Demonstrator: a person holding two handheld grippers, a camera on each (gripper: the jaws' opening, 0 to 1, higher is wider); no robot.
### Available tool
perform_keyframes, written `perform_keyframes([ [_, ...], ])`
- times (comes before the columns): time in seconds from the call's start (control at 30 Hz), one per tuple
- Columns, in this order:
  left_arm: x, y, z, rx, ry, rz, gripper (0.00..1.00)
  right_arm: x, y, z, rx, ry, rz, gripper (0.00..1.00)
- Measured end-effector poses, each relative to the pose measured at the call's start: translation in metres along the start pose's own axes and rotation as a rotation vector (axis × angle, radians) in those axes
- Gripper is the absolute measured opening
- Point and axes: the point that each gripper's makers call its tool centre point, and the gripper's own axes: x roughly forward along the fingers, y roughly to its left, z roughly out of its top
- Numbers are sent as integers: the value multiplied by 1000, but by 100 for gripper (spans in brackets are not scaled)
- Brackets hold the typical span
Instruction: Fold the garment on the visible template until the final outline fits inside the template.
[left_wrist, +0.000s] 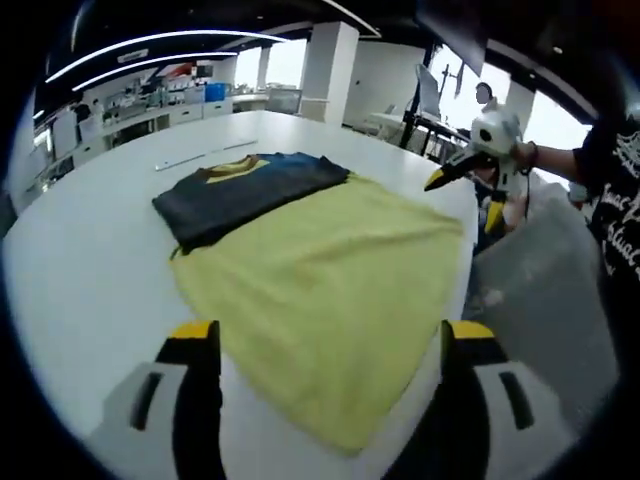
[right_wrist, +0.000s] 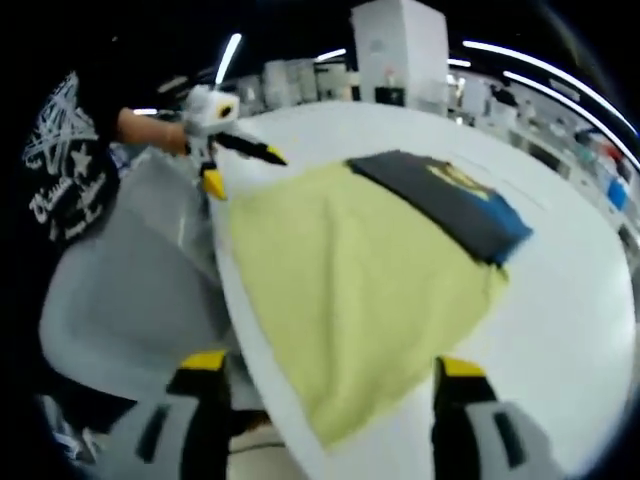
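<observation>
Garment (left_wrist: 255, 190) lies folded on yellow template (left_wrist: 330, 290); no legible writing.

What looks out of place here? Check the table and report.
The dark grey folded garment with the blue and yellow collar covers just one end of the yellow cloth template, lying slightly skewed, one edge past the template's border. The template's near corner hangs off the white table. Nothing looks spilled or damaged.

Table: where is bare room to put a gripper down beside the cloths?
Bare white table lies left of the yellow cloth and dark folded garment, and beyond the garment past a thin strip. It is tight at the near edge, where the cloth reaches the rim by the person.
</observation>
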Motion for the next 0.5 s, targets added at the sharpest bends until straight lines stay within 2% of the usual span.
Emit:
perform_keyframes([
  [0.13,0,-3,-11,40,32,2,80,4,2,-6,-9,19,9,71],
  [0.3,1,-9,-21,74,60,-29,70,6,4,-11,-38,38,5,66],
  [0.37,1,-12,-23,85,66,-46,63,7,3,-12,-48,42,2,65],
  [0.5,1,-16,-34,148,114,-67,56,8,1,-17,-78,65,-11,61],
])
